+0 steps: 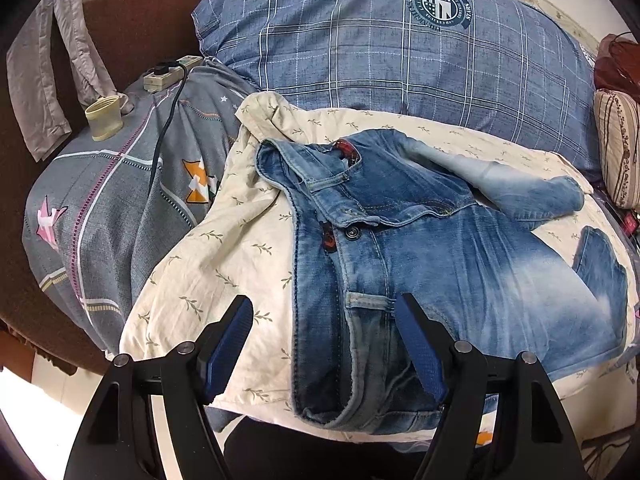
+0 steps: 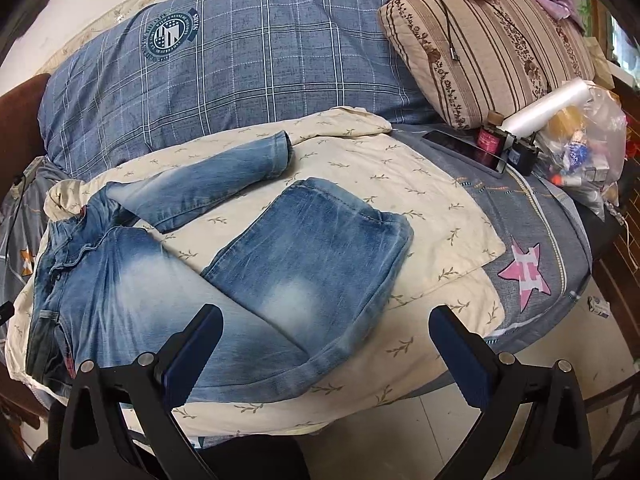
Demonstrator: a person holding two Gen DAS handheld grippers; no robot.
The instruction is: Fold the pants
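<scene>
Blue washed jeans (image 1: 440,248) lie on a cream leaf-print blanket (image 1: 224,248) on the bed. The waistband is at the left, the button fly faces up. In the right wrist view the jeans (image 2: 132,280) show one leg (image 2: 208,184) stretched toward the back and the other leg folded back on itself (image 2: 320,264). My left gripper (image 1: 324,312) is open above the waistband's near end, holding nothing. My right gripper (image 2: 326,320) is open above the folded leg's near edge, holding nothing.
A blue plaid pillow (image 1: 400,40) lies behind the blanket. A power strip (image 1: 172,74), a cable and a cream cup (image 1: 103,117) sit at the left. A striped pillow (image 2: 492,52), a phone (image 2: 464,150), a bottle and a plastic bag (image 2: 588,144) are at the right.
</scene>
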